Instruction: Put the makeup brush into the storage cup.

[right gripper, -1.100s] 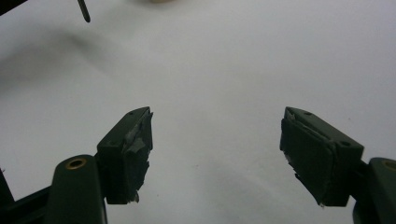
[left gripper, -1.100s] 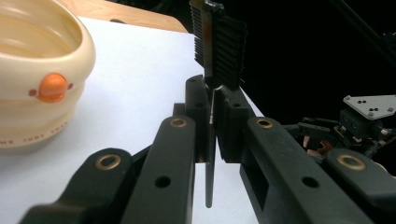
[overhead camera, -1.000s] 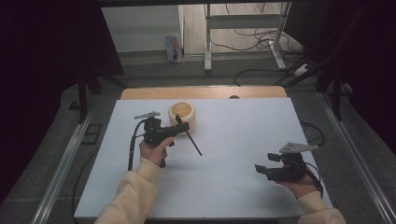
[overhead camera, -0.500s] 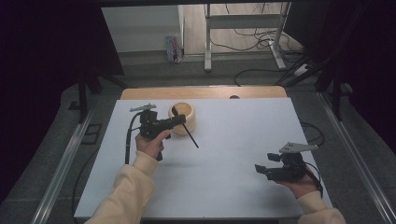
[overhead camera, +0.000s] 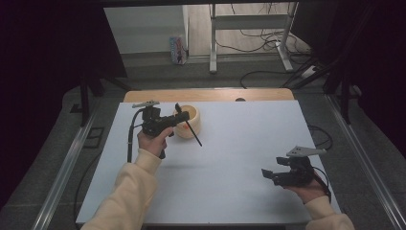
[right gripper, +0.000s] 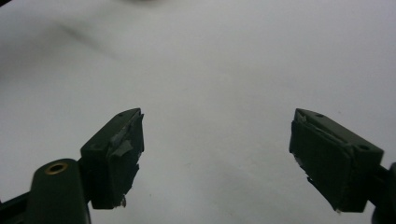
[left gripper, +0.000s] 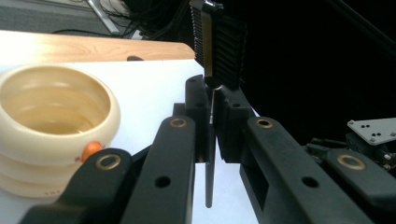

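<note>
**Left gripper holds a black comb beside the cream bowl**

The left gripper (overhead camera: pixel 178 118) is raised over the far left part of the white table (overhead camera: pixel 239 191), held in the person's left hand (overhead camera: pixel 152 141), whose cream sleeve (overhead camera: pixel 122 191) comes in from the bottom edge. Its fingers (left gripper: pixel 198 100) are clenched on a thin black comb (overhead camera: pixel 188 125). In the high view the comb slants from the fingers down and to the right, its lower end crossing in front of the bowl; whether it touches the bowl or the table cannot be told. In the left gripper view the comb (left gripper: pixel 218 44) is pinched between the two pads, its toothed head standing above them and its slim handle hanging below.

A cream ribbed bowl (overhead camera: pixel 190 122) stands on the table just beside and behind the left gripper, near the bare wooden strip (overhead camera: pixel 210 94) at the far edge. In the left gripper view the bowl (left gripper: pixel 51 126) sits to the left of the fingers, open side up, with a small orange mark (left gripper: pixel 91 150) on its wall.

The right gripper (overhead camera: pixel 270 173) rests low over the near right part of the table, well apart from the bowl and comb. Its fingers (right gripper: pixel 114 156) are released and have just been spreading wider, with nothing between them but bare table surface.
</note>
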`<state>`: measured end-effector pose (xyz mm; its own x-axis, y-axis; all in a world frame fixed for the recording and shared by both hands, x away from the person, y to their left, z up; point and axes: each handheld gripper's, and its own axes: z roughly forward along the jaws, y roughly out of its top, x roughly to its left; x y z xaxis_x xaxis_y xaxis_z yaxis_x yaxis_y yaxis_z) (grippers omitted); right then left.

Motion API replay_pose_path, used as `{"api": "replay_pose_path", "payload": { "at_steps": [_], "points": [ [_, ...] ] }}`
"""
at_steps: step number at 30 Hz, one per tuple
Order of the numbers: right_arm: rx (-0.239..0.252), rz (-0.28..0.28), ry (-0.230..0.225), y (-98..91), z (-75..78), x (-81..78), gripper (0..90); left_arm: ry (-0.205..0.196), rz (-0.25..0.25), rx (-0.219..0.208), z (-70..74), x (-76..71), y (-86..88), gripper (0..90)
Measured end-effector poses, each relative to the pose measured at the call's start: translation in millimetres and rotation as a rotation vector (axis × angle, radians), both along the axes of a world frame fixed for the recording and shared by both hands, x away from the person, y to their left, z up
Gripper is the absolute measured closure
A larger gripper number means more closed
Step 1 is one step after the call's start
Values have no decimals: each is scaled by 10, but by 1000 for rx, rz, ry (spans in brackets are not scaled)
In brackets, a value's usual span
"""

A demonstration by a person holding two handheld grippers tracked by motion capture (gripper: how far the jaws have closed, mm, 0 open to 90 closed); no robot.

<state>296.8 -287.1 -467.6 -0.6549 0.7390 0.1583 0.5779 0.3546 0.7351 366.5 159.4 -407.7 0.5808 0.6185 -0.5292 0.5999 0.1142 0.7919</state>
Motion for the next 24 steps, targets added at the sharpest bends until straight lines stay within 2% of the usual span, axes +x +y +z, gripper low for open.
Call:
{"api": "replay_pose_path", "payload": {
  "at_steps": [13, 18, 24],
  "points": [
    [-29, -22, 11, -4, -30, 13, 148, -23, 19, 11, 157, 119, 69, 855],
    [-34, -22, 12, 1, -38, 17, 148, -22, 33, 28, 179, 176, 107, 855],
    [-39, -21, 12, 4, -38, 19, 148, -22, 41, 24, 190, 222, 131, 855]
  ]
}}
